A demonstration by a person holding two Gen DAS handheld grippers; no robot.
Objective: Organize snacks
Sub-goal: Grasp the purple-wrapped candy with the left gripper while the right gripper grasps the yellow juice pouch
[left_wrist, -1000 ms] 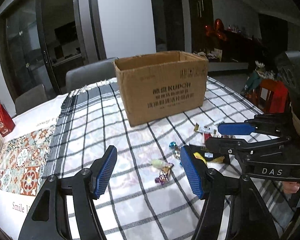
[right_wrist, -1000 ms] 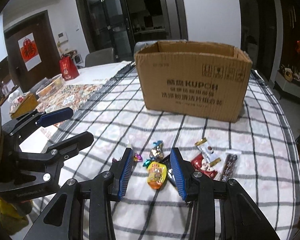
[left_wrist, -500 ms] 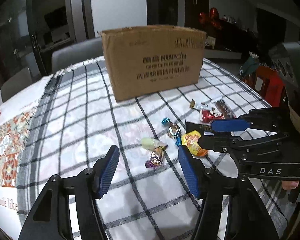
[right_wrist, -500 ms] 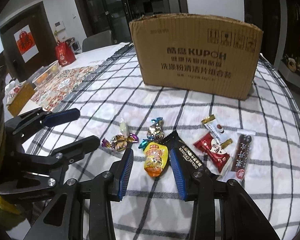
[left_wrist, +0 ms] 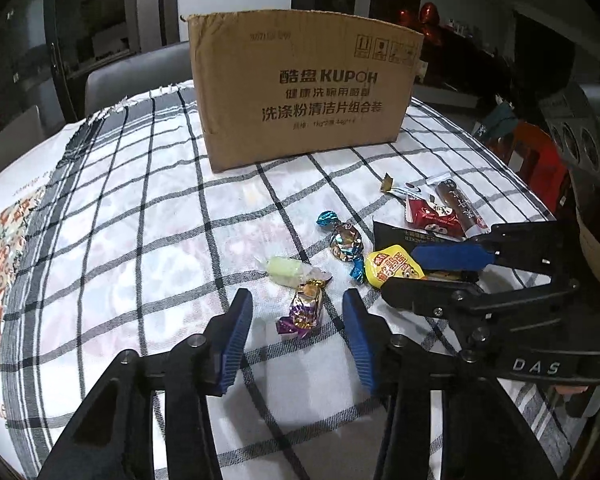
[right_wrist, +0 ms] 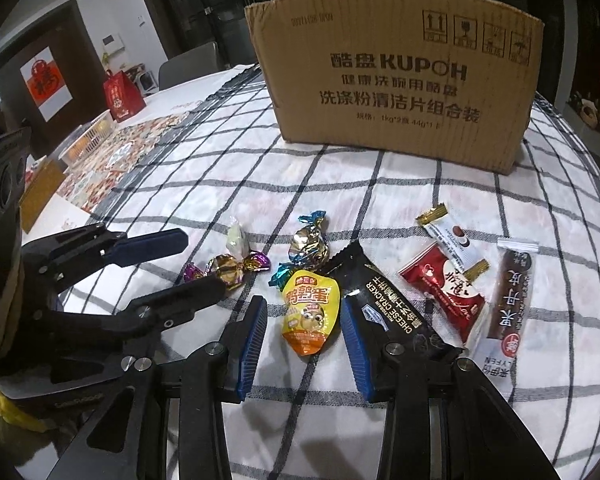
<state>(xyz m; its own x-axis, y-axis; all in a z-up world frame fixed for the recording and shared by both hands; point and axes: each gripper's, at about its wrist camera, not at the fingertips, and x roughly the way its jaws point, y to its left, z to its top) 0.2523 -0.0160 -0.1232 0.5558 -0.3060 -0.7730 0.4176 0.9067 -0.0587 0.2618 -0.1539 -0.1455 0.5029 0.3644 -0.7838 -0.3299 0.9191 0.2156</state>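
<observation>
Yellow and orange, the small cartoon-printed snack pouch (right_wrist: pixel 310 316) lies flat on the black-and-white checked tablecloth (right_wrist: pixel 380 184), in front of the brown cardboard box (right_wrist: pixel 396 92). The right gripper (right_wrist: pixel 304 334) straddles it with blue pads apart, gripping nothing. Touching the pouch on the side away from the left gripper lies a black cheese-cracker packet (right_wrist: pixel 388 300). The left gripper (left_wrist: pixel 297 318), jaws also apart, brackets a gold sweet with purple twisted ends (left_wrist: pixel 304 309), nearer than the box.
</observation>
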